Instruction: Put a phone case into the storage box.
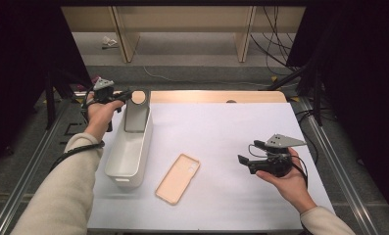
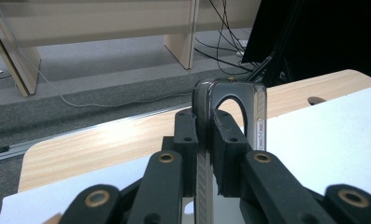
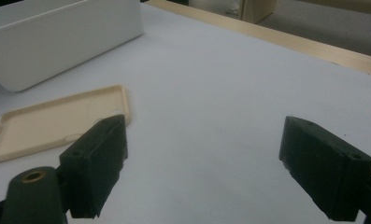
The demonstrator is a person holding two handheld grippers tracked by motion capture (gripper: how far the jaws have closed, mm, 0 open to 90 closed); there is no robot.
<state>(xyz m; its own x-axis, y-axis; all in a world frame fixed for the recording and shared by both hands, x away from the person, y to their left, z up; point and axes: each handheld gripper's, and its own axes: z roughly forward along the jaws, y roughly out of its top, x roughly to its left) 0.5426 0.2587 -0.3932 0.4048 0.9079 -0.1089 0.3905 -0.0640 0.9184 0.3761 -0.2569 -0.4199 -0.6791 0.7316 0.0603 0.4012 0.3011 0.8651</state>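
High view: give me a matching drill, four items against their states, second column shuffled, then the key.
1. dark phone case
2. beige phone case
3. white bin
4. right gripper

a. jaws open above the table
b. lying flat on the white table surface
c. clamped in the left gripper, upright at the bin's far end
d. standing at the table's left side

Pairs: 1-c, 2-b, 3-d, 4-a

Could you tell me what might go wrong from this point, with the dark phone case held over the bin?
The left gripper pinches the dark phone case by one thin edge, so it may twist or slip. It stands at the white bin's far rim and could fall outside. The right gripper, open, could shove the beige case when reaching.
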